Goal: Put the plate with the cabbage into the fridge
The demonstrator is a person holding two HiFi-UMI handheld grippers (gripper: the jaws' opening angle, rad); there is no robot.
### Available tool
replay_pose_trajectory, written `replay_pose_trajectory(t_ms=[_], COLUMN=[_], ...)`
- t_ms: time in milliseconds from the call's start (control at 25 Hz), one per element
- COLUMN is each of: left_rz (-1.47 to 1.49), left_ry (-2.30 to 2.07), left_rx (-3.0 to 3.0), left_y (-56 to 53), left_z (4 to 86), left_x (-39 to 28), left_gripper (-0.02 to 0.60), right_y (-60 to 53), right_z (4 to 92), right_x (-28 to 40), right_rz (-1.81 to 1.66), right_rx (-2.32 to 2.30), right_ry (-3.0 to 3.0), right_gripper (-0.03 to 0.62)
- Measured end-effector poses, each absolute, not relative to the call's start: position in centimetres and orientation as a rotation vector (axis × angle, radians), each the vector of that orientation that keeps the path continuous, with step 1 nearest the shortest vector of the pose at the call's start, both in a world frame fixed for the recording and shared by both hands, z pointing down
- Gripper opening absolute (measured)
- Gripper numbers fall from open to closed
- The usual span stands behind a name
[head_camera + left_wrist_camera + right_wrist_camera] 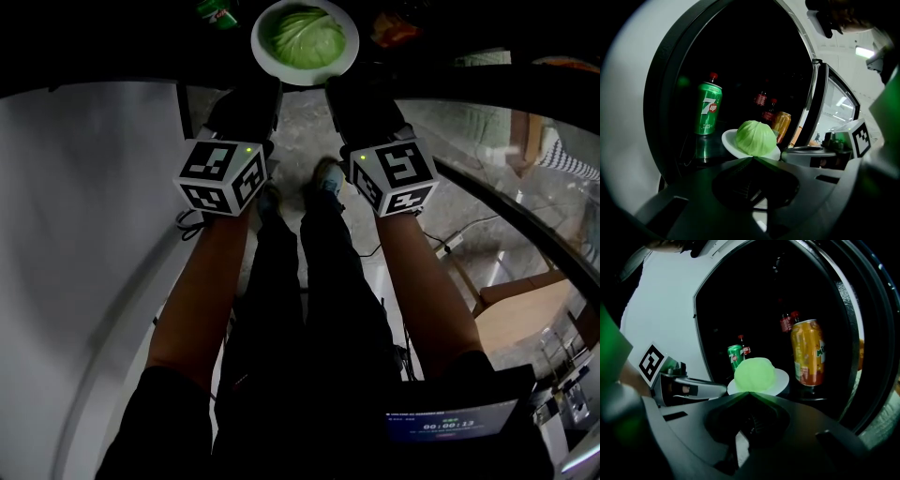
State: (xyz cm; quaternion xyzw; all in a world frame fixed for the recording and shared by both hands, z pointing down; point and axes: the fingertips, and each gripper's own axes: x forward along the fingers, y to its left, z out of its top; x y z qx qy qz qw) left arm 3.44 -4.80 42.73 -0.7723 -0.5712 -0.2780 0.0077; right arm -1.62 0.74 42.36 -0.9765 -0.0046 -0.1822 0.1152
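Note:
A white plate (265,58) with a pale green cabbage (307,36) sits at the dark fridge opening, at the top of the head view. My left gripper (267,82) is shut on the plate's near-left rim and my right gripper (342,82) on its near-right rim. In the left gripper view the cabbage (755,138) and plate (727,140) lie just past the closed jaw tip (752,158). The right gripper view shows the cabbage (754,373) on the plate (782,379) at its jaw tip (749,393). Whether the plate rests on the shelf cannot be told.
Inside the fridge, a green 7up can (708,108) stands left of the plate and an orange can (808,352) right of it, with cola bottles (761,98) behind. The glass fridge door (834,117) stands open on the right. A white wall (84,234) runs along the left.

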Motion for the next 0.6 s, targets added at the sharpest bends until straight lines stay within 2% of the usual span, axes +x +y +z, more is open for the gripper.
replay_pose_trajectory(t_ms=[600], left_rz=[-0.888], left_ry=[-1.785], left_rx=[-2.415], left_y=[-3.4], left_z=[42.3], left_x=[4.9], left_gripper=[0.003], right_y=[2.3], right_z=[41.9], right_x=[0.1], right_rz=[-0.532], right_rx=[-2.857], right_ry=[-0.016], right_gripper=[0.006])
